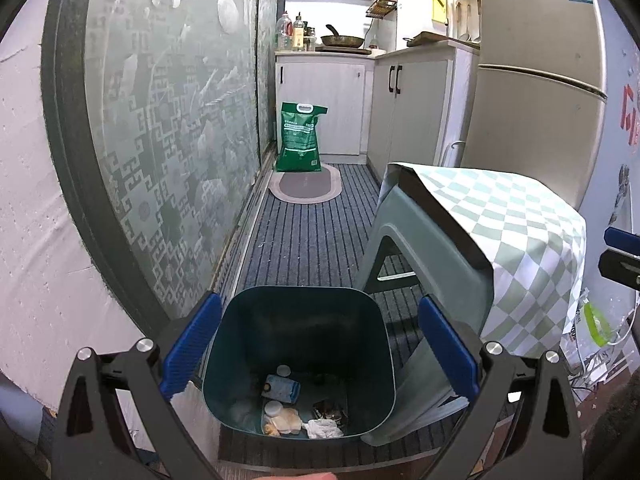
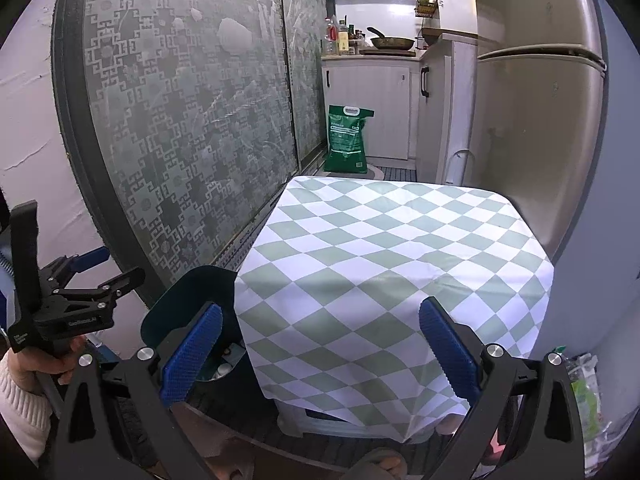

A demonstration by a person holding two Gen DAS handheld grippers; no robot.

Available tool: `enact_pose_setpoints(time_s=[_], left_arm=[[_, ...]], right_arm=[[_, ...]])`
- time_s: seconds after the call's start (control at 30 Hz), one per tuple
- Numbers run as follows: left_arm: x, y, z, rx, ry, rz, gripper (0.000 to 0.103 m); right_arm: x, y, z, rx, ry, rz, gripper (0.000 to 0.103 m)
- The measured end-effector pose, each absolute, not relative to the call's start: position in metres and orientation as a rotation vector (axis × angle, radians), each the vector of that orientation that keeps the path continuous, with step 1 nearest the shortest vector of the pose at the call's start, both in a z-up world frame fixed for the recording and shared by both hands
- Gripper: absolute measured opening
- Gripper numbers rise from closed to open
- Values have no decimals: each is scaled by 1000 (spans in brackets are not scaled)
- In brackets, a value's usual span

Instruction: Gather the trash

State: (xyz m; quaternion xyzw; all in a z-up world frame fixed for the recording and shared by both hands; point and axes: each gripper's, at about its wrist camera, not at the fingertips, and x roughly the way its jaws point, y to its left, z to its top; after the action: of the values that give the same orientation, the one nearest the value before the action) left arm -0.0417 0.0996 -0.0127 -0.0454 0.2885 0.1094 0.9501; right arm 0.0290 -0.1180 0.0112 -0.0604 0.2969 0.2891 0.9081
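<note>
A dark teal trash bin (image 1: 300, 320) stands on the striped floor mat, right below my left gripper (image 1: 320, 350), which is open and empty above its mouth. Inside lie a blue packet (image 1: 281, 388), white caps, crumpled tissue (image 1: 323, 428) and other scraps. In the right wrist view the bin's rim (image 2: 188, 300) shows left of a stool covered with a green-and-white checkered cloth (image 2: 392, 264). My right gripper (image 2: 320, 350) is open and empty over the cloth's near edge. The left gripper's body (image 2: 72, 304) shows at the far left.
The cloth-covered grey stool (image 1: 432, 264) stands right of the bin. A patterned glass sliding door (image 1: 168, 140) runs along the left. A green sack (image 1: 300, 138), cabinets (image 1: 404, 112) and a fridge (image 1: 536, 80) are further back. Plastic bags (image 1: 596, 320) lie at the right.
</note>
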Motion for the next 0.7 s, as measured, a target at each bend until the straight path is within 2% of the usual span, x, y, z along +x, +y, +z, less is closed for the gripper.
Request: enact_pose_setpoints(time_s=[0.7], left_arm=[[-41, 99, -14, -117, 595, 236, 100]], right_arm=[[26, -113, 11, -142, 609, 626, 100]])
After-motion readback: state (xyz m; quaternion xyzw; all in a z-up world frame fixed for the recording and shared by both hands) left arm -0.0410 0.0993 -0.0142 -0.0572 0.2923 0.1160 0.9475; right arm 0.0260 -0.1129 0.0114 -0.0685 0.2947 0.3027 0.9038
